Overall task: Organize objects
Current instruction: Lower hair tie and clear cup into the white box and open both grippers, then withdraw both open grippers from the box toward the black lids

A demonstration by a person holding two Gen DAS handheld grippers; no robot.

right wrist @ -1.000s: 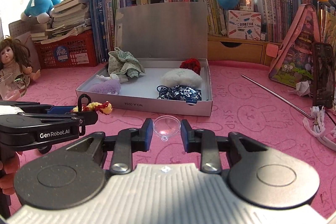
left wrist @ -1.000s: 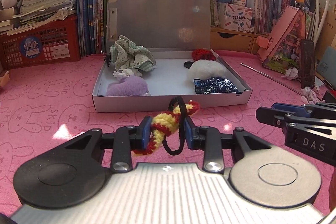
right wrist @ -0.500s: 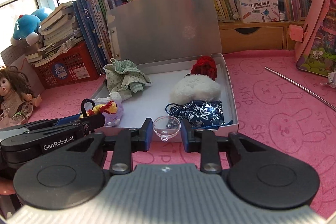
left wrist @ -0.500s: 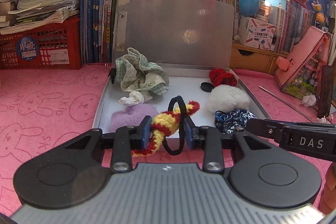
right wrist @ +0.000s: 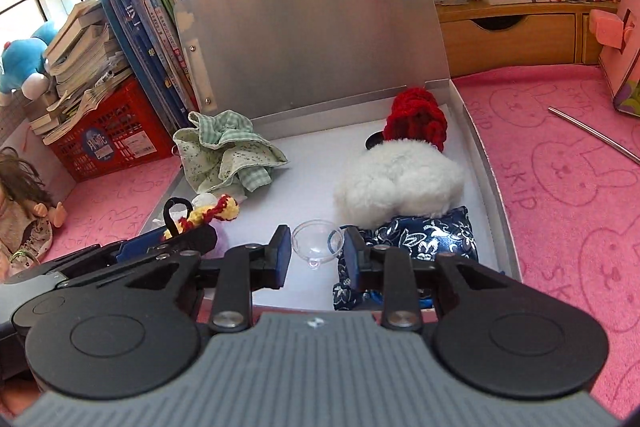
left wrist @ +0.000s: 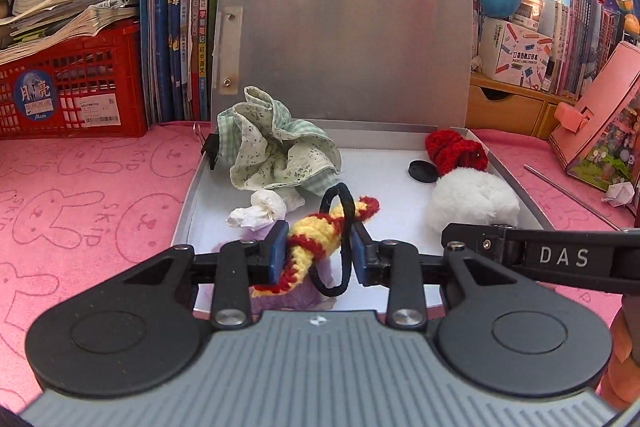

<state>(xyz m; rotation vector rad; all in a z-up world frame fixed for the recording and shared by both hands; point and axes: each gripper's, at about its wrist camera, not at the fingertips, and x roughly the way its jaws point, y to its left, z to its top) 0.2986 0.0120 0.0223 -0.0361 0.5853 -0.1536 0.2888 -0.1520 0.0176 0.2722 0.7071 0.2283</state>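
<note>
My left gripper (left wrist: 320, 251) is shut on a yellow-and-red crocheted hair tie (left wrist: 316, 235) with a black elastic loop, held over the front left of the open grey box (left wrist: 532, 199). My right gripper (right wrist: 316, 251) is shut on a small clear plastic cup (right wrist: 316, 243), over the box's front middle. Inside the box lie a green checked cloth scrunchie (left wrist: 276, 151), a white tissue wad (left wrist: 260, 211), a purple fluffy piece (left wrist: 288, 295), a red knitted piece (right wrist: 416, 119), a white fluffy piece (right wrist: 400, 183) and a blue floral pouch (right wrist: 424, 239). In the right wrist view the left gripper (right wrist: 188, 227) shows at left with the hair tie (right wrist: 212, 213).
The box's lid (left wrist: 344, 47) stands upright at the back. Behind it are books (left wrist: 176, 7) and a red crate (left wrist: 72, 87). A pink mat (left wrist: 88, 195) covers the table. A metal rod (right wrist: 596, 135) lies at right, a doll (right wrist: 24, 203) at far left.
Both grippers have moved forward from in front of the box to over its front edge, each keeping its object. The right gripper has also rolled, tilting its view.
</note>
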